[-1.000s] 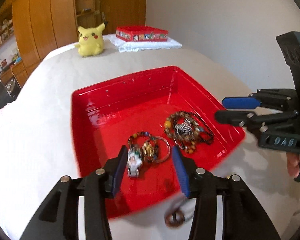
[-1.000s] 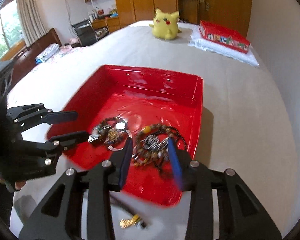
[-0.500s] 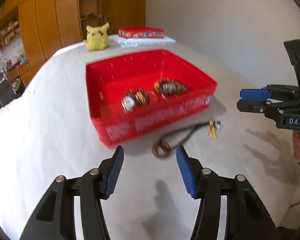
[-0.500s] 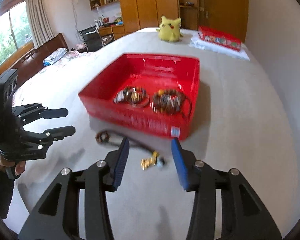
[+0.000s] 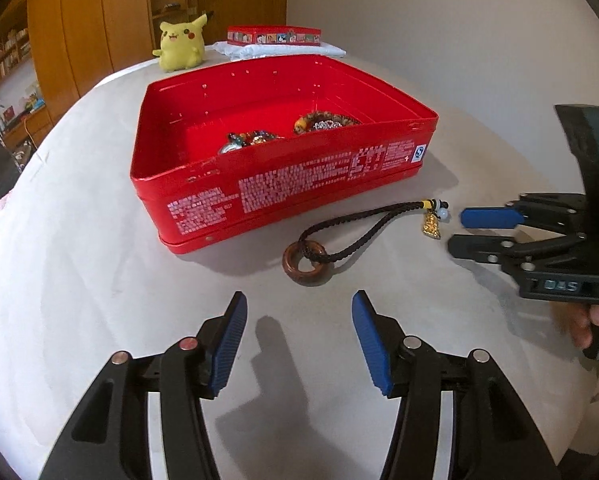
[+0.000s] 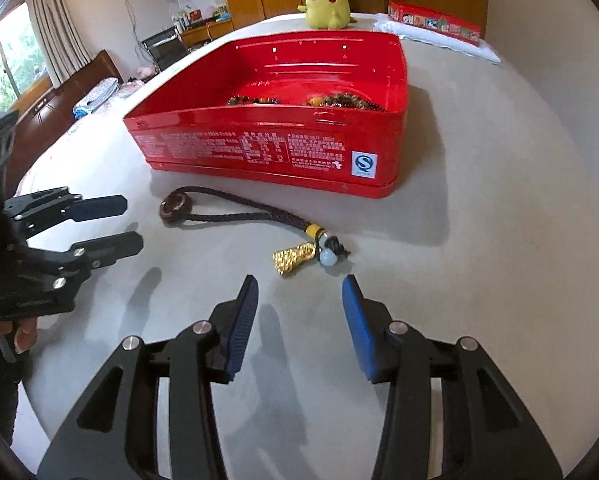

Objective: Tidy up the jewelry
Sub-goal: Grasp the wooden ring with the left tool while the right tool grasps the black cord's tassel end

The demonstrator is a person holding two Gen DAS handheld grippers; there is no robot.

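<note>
Jewelry is split between two places: a braided cord charm (image 5: 351,236) lies on the grey tabletop (image 5: 99,300) just in front of the red tin (image 5: 291,184), while beaded bracelets (image 5: 327,122) sit inside the tin. The cord runs from a brown wooden ring (image 5: 304,260) to a gold tassel (image 6: 293,258) with a pale bead beside it.

Your left gripper (image 5: 297,330) hovers near the ring, jaws spread wide and empty; your right gripper (image 6: 299,312) sits just short of the tassel, likewise parted with nothing between the pads.

By my judgement this piece is the one left to move into the tin. Trouble could come if both ends get pinched at once, since the cord would stretch taut between you. Grab only the tassel and the limp cord will trail, so the ring may catch the tin's near wall (it stands fairly tall) on the way over. A flat approach could also push the ring along the smooth surface.

Farther off, a yellow plush toy (image 5: 181,46) and a second red box (image 5: 273,35) on white cloth stand well clear.
</note>
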